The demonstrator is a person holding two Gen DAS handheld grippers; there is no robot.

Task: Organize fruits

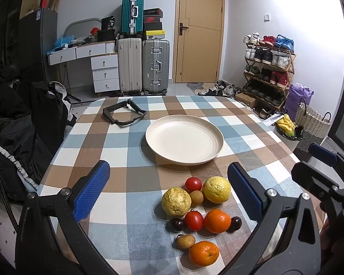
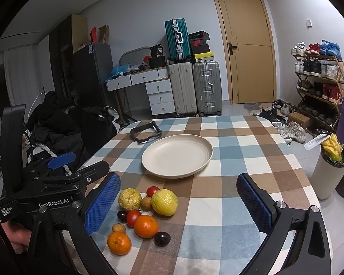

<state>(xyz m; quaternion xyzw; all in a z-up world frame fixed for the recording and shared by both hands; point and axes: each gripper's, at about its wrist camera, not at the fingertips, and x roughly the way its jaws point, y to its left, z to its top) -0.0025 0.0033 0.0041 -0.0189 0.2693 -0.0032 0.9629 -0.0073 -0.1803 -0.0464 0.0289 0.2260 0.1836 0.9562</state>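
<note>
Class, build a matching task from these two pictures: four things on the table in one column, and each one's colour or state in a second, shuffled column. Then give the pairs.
Column one:
1. plate
2. nearest orange
3. black frame
4. left claw

Column two:
A. open, holding nothing
B. empty, cream-coloured
C. lies past the plate, on the far left of the tablecloth
D. closest fruit to the cameras

Pairs: 1-B, 2-D, 3-C, 4-A
</note>
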